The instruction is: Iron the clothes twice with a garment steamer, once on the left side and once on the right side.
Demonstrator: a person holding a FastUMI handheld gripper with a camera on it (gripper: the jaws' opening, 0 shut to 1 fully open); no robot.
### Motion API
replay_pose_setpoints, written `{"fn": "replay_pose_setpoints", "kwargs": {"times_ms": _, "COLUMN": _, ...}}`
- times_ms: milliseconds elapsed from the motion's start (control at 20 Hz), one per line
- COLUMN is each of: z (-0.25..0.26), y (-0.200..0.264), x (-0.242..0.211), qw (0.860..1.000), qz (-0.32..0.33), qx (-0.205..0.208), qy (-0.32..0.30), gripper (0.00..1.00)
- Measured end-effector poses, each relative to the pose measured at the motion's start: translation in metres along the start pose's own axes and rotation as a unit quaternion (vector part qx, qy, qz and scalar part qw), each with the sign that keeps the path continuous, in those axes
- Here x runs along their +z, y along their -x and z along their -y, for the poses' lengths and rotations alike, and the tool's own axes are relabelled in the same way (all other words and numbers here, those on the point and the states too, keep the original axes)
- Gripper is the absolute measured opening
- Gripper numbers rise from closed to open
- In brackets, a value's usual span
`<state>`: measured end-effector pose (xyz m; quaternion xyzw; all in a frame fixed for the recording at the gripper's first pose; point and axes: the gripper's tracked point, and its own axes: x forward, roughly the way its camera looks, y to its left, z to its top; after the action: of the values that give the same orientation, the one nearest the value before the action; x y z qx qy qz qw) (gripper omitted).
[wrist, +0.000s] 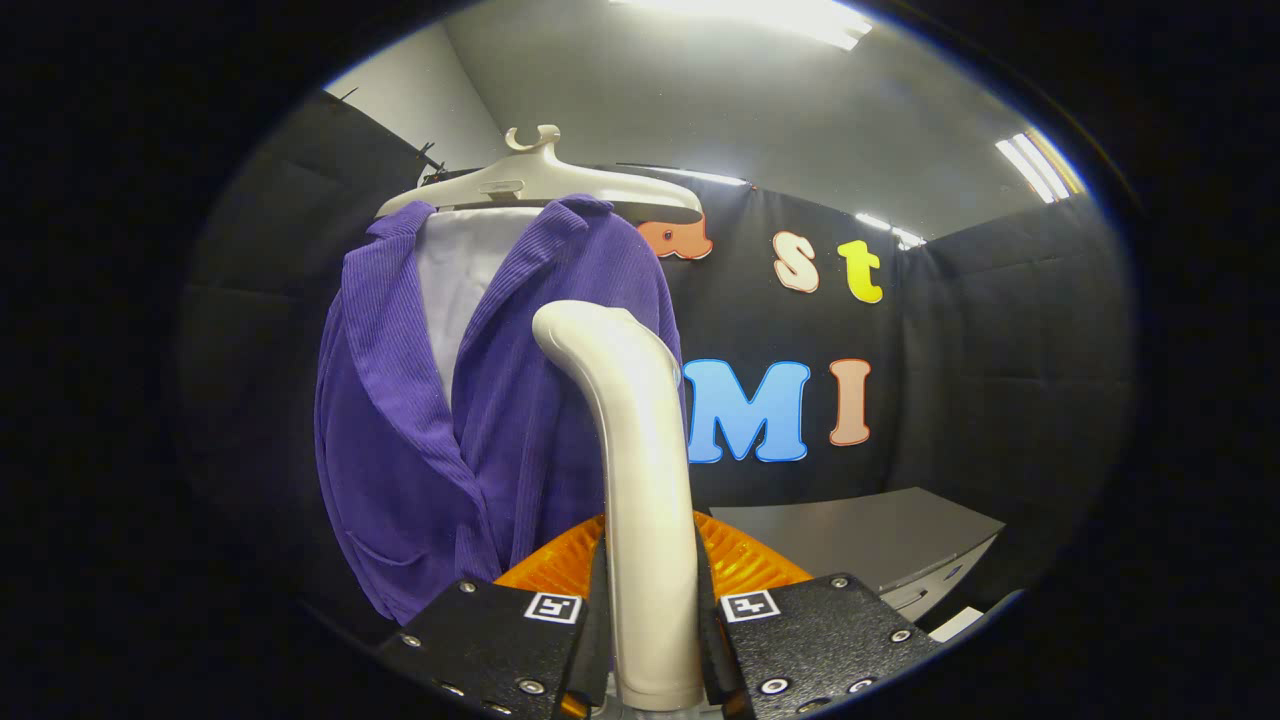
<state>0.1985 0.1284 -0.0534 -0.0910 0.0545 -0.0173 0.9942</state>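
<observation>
With the claw [650, 640] clamped on the steamer's handle [640, 480], keep its head flat against the purple jacket [420, 440] and stroke slowly downward.

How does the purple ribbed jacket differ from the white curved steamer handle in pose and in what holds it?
The purple ribbed jacket hangs loose from a cream plastic hanger; the white curved steamer handle stands upright, clamped between the gripper jaws. The jacket is soft, matte and ribbed; the handle is smooth, hard and glossy. The jacket lies beyond the jaws; the handle sits between them.
</observation>
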Motion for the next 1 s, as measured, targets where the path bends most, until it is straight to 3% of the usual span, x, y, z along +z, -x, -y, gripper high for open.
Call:
{"fn": "replay_pose_setpoints", "kwargs": {"times_ms": 450, "z": -0.006, "y": 0.016, "x": -0.055, "qw": 0.998, "qz": -0.034, "qx": 0.012, "qy": 0.045, "gripper": 0.37}}
{"fn": "replay_pose_setpoints", "kwargs": {"times_ms": 1000, "z": -0.016, "y": 0.038, "x": -0.146, "qw": 0.991, "qz": -0.119, "qx": 0.042, "qy": 0.048, "gripper": 0.37}}
